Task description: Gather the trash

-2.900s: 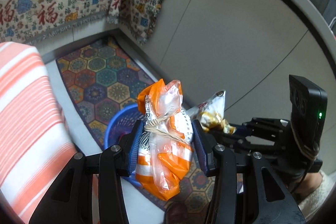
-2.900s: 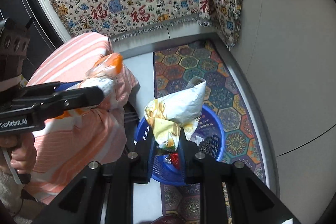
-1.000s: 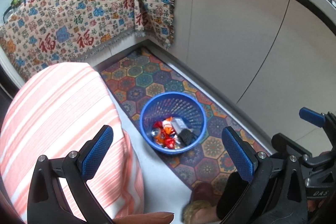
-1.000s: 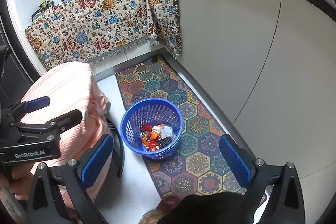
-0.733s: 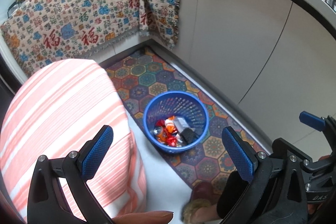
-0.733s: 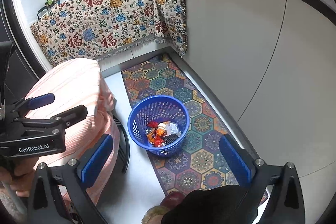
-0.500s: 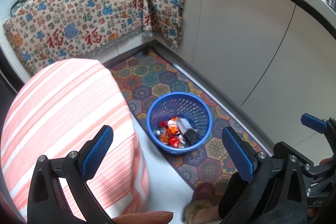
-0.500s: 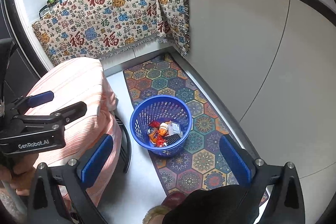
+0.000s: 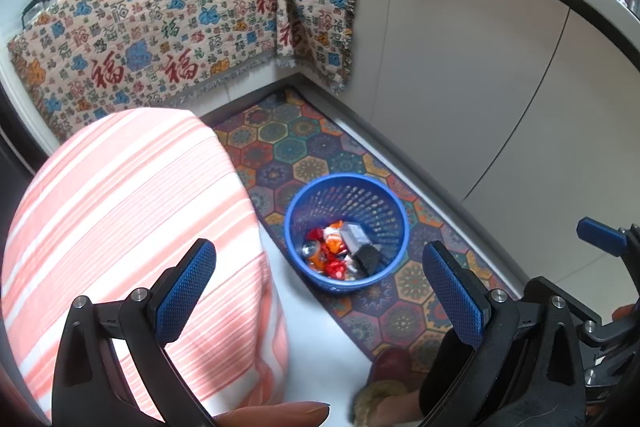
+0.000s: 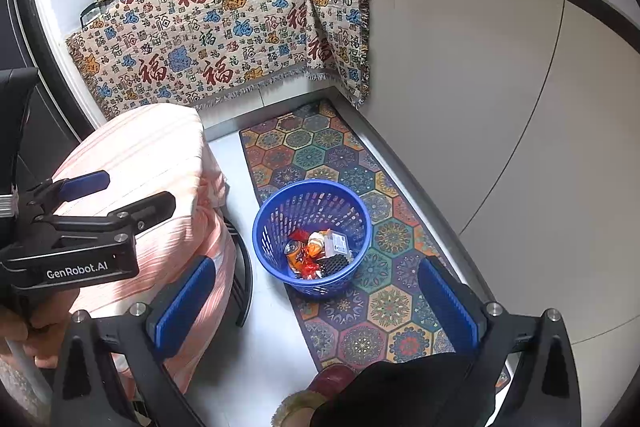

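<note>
The left gripper (image 9: 320, 275) is hanging wide open and empty above the floor, with the striped cloth (image 9: 120, 203) of a covered table lying under its left finger, and the right gripper (image 10: 312, 291) is likewise gaping with nothing between its fingers. Little looks at risk now, though both tools are hovering high above the blue basket (image 10: 264, 227), so any further piece let go from up here could be drifting past the rim onto the patterned mat (image 10: 320, 147), and a low swing could be tipping the light basket over. The basket is standing upright on the mat beside the table, and the trash (image 9: 340, 255) is lying at its bottom: red and orange wrappers, a small can, a pale packet and something dark and meshed.
</note>
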{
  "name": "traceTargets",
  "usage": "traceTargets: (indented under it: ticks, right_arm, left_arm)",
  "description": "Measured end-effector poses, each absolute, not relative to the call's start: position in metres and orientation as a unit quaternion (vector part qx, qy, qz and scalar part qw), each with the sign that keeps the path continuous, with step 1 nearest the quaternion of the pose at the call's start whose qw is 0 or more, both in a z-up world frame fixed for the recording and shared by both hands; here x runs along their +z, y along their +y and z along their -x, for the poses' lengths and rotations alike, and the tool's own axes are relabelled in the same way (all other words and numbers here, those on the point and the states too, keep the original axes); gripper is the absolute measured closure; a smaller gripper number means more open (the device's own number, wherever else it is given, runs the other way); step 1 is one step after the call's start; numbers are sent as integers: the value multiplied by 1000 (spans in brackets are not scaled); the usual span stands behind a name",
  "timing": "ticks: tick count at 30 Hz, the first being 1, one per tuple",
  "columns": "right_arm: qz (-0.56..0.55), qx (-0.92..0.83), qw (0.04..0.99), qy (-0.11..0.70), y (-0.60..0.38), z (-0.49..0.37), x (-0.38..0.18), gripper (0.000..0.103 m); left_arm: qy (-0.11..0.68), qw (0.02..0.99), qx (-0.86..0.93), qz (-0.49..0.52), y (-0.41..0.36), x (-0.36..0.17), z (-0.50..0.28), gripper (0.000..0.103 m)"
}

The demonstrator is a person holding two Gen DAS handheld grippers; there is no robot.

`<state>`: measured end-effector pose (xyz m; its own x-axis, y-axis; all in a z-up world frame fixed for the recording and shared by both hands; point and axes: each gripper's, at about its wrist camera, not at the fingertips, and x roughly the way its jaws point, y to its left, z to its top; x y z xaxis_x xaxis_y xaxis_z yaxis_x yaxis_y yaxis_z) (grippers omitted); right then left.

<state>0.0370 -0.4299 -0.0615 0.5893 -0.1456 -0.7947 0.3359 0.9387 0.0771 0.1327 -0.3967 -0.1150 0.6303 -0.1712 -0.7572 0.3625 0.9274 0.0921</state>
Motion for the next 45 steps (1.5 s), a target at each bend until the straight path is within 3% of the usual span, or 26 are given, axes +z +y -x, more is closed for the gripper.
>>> traceTargets:
  ticks: [45]
  right_arm:
    - [-111, -133, 885, 432, -435, -35, -59, 0]
  left_arm:
    - [400, 897, -147, -117, -407, -116, -128, 1]
